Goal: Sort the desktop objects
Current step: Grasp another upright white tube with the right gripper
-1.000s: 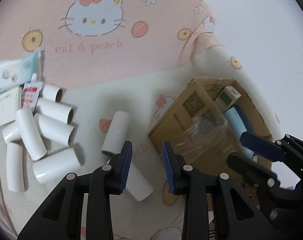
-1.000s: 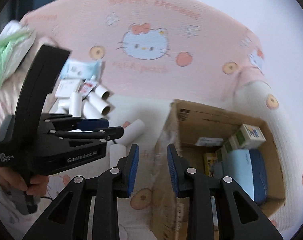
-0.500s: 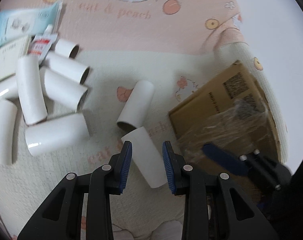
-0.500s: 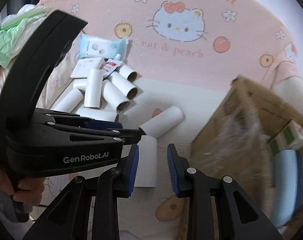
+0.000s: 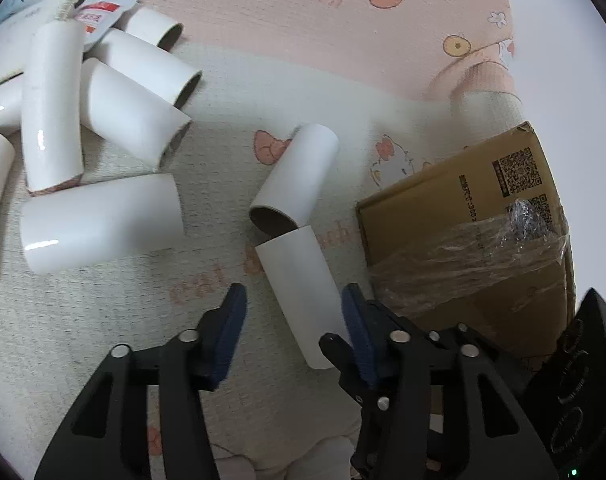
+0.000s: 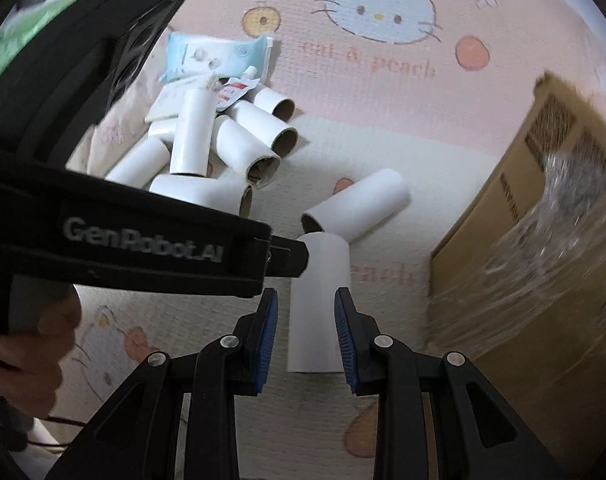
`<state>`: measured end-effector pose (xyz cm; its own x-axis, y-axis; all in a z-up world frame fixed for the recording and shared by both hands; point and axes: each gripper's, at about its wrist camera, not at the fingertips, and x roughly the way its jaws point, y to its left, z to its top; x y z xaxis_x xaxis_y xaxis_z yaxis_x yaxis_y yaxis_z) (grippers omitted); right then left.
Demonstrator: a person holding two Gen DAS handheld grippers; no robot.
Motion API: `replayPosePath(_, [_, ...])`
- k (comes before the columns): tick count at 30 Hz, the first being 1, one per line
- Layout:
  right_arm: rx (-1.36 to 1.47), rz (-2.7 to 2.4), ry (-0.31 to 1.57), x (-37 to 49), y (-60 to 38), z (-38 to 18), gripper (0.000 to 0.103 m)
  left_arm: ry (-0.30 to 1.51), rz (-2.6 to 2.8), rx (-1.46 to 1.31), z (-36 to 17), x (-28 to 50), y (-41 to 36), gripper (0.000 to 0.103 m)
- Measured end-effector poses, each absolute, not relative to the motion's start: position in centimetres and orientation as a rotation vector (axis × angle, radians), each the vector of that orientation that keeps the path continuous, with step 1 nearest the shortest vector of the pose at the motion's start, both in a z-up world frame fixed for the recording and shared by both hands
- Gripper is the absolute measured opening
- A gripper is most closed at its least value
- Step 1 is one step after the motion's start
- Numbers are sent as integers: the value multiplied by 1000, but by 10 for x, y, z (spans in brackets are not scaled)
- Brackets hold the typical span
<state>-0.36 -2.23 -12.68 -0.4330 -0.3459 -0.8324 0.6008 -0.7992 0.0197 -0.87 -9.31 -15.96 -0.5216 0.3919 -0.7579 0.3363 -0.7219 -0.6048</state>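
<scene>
A white cardboard tube (image 5: pixel 299 292) lies on the cream blanket, and my left gripper (image 5: pixel 293 294) straddles it. Its jaws are opening and the blue pads stand clear of the tube. A second tube (image 5: pixel 299 172) touches the first one's far end. In the right wrist view the same tube (image 6: pixel 319 304) lies just beyond my right gripper (image 6: pixel 306 296). That gripper's jaws are narrowly apart and grip nothing. The left gripper's body (image 6: pixel 143 236) reaches in from the left, with its fingertip at the tube's far end.
Several more white tubes (image 5: pixel 103 224) are piled at the left, with a red-and-white sachet (image 5: pixel 99 16) and a blue wipes pack (image 6: pixel 215 54) behind them. A taped cardboard box (image 5: pixel 483 240) stands close on the right. A person's hand (image 6: pixel 31 344) holds the left gripper.
Both grippers have come down toward the lone tube, which now looks much larger. The left jaws have widened around it. The right jaws keep the same narrow gap.
</scene>
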Motion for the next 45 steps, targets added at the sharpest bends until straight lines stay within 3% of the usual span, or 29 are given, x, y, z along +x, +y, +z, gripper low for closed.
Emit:
replayPosePath(5, [1232,-2222,346,-5,-17,-146,28,-1166,2438,-1474,-167,-13,-90,63])
replayPosePath(6, [1222,-2232,351,-2,-17,-149,32,-1196,2418,-1485,-172,-15,-91,63])
replayPosePath(8, [1197,-2270,352,1,-15,-154,50,-1257,2377,-1491,-179,-17,-94,63])
replayPosePath(10, [1209,-2267,293,1,-11,-158,55,-1327,2346,-1478,-185,-17,-97,63])
replayPosePath(15, [1258,-2246,56,-7,4,-162,55,-1442,2325,-1454,-194,-21,-106,63])
replayPosePath(25, [1368,-2231,-40,-22,5,-174,54,-1565,2219,-1421,-210,-39,-105,63])
replayPosePath(26, [1379,-2211,-41,-22,4,-175,52,-1573,2202,-1419,-212,-41,-104,61])
replayPosePath(27, [1384,-2193,-40,-23,2,-176,47,-1578,2195,-1429,-214,-42,-102,49])
replayPosePath(29, [1393,-2176,-21,-21,0,-178,42,-1545,2218,-1453,-215,-43,-99,45])
replayPosePath(45, [1388,-2098,-51,-18,-2,-168,42,-1324,2349,-1364,-177,-25,-97,42])
